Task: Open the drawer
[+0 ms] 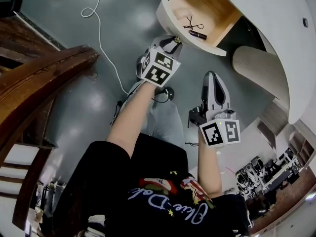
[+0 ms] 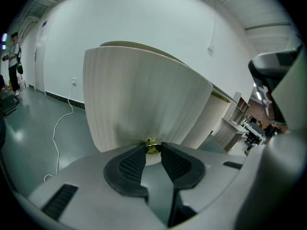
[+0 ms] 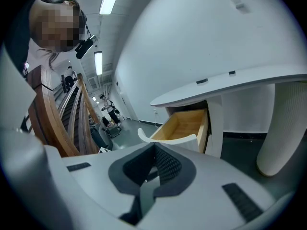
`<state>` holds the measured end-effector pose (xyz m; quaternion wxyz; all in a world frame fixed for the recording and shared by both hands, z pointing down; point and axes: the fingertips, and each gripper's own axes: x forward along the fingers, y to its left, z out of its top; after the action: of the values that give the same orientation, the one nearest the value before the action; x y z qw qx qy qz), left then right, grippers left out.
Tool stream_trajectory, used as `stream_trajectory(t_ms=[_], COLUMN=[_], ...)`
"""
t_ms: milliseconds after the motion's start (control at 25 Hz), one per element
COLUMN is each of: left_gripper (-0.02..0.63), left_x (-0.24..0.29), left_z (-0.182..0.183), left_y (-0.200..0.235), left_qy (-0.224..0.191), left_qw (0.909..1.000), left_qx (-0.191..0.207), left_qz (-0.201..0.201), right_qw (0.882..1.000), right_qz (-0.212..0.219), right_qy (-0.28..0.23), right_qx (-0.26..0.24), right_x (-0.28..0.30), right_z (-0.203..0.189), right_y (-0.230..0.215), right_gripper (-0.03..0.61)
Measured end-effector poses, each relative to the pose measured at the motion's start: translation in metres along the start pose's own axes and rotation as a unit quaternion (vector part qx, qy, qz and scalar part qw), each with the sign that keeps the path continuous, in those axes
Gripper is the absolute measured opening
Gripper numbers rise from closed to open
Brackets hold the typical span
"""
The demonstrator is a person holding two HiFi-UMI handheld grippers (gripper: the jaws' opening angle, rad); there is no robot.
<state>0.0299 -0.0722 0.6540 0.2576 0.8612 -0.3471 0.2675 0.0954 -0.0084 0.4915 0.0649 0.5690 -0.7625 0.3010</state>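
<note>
Drawer: drawer pulled out, upper centre of head view, under white counter; wood inside.
Drawer contents: two small dark items, too small to tell what.
Left gripper: left gripper at drawer front, jaws clamped on brass knob.
Right gripper: right gripper centre right, apart from the drawer, jaws closed, nothing between them.
Floor: grey floor, white cable running across it, upper left.

Head view steeply down over the drawer; left gripper view close against it, right farther back.
</note>
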Motion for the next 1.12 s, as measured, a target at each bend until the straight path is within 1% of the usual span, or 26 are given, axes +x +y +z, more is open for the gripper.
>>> stream_trajectory(t_ms=[160,360,560,1120], left_gripper=[0.097,0.097,0.097,0.097], left_x=[-0.001,0.0,0.0,-0.001], left_z=[0.0,0.0,-0.001,-0.001], left_y=[0.001,0.001,0.0,0.0], left_qy=[-0.002,-0.001,0.001,0.002], left_qw=[1.0,1.0,1.0,0.9995], left_qx=[0.0,0.009,0.009,0.028], left_qz=[0.003,0.003,0.003,-0.014], right_qw=[1.0,1.0,1.0,1.0], right_qz=[0.007,0.017,0.013,0.0], right_qy=[0.008,0.012,0.012,0.001], right_qx=[0.006,-0.007,-0.005,-0.001], right_x=[0.002,-0.001,-0.01,-0.022], right_z=[-0.004,-0.004,-0.007,-0.005], right_y=[-0.002,-0.003,-0.006,-0.014], right_gripper=[-0.002,-0.002,-0.002,-0.002])
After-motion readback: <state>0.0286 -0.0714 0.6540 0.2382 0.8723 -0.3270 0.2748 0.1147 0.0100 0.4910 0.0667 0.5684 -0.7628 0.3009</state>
